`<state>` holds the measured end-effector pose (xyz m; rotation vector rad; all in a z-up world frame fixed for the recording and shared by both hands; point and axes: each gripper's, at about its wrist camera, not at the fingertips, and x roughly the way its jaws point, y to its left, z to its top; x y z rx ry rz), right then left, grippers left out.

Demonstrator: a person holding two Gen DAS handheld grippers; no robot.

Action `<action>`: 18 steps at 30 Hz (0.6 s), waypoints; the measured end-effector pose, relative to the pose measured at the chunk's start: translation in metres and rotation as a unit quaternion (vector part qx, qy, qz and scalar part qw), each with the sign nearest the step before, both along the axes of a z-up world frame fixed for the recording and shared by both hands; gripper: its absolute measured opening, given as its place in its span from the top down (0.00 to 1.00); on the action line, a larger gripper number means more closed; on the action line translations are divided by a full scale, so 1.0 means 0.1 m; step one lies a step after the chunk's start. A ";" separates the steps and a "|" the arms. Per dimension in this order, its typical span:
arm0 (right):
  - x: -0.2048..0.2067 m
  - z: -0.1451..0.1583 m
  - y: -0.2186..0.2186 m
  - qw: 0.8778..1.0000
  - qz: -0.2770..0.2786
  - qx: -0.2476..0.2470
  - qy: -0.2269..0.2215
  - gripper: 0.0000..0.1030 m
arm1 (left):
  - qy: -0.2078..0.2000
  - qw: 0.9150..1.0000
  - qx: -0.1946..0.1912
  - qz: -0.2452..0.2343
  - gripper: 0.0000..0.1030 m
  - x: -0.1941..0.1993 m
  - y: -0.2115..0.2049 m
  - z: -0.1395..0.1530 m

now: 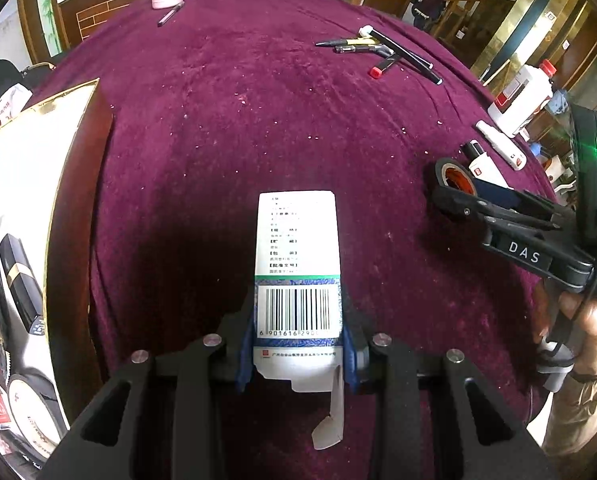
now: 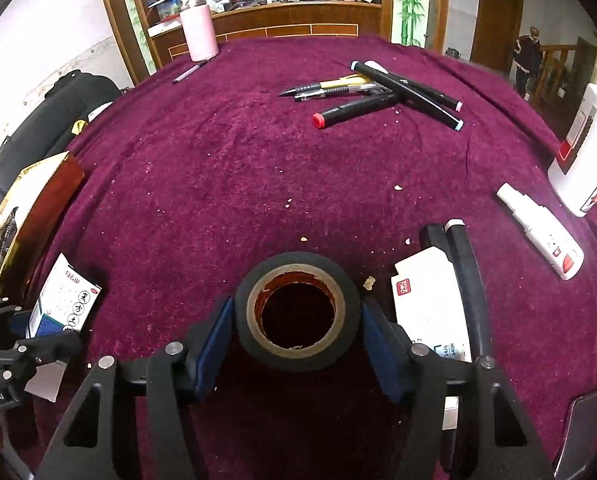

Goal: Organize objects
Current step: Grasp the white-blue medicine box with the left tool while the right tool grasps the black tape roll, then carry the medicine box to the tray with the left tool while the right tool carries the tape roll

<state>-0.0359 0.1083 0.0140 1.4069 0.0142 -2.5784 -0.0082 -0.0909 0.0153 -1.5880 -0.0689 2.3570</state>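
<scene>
My left gripper (image 1: pixel 298 316) is shut on a white medicine box (image 1: pixel 297 248) with a barcode, held over the purple cloth; the box also shows at the left of the right wrist view (image 2: pixel 64 300). My right gripper (image 2: pixel 296 320) has its blue pads against both sides of a black tape roll (image 2: pixel 297 312) that rests on the cloth; the roll (image 1: pixel 452 174) and gripper (image 1: pixel 454 196) also show at the right of the left wrist view. A gold-rimmed storage box (image 1: pixel 38 184) with several items inside stands to the left.
A pile of pens and markers (image 2: pixel 374 94) lies at the far middle. A pink bottle (image 2: pixel 198 28) and a pen (image 2: pixel 188 72) stand far left. A white card box (image 2: pixel 430 308), black marker (image 2: pixel 468 280), small white bottle (image 2: pixel 538 230) and large white bottle (image 2: pixel 586 152) lie right.
</scene>
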 end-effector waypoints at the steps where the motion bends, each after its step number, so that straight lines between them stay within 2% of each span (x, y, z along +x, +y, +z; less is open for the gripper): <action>1: 0.01 0.01 0.02 1.000 -0.002 -0.007 0.000 0.35 | 0.000 1.000 0.001 0.000 0.68 0.00 0.00 0.00; 4: 0.07 0.06 0.05 1.000 -0.004 -0.031 0.001 0.35 | 0.001 1.000 0.004 0.002 0.68 0.01 -0.01 0.00; 18: 0.21 0.18 -0.04 0.999 0.010 -0.043 0.012 0.35 | 0.006 1.000 0.000 0.011 0.68 0.02 -0.04 0.06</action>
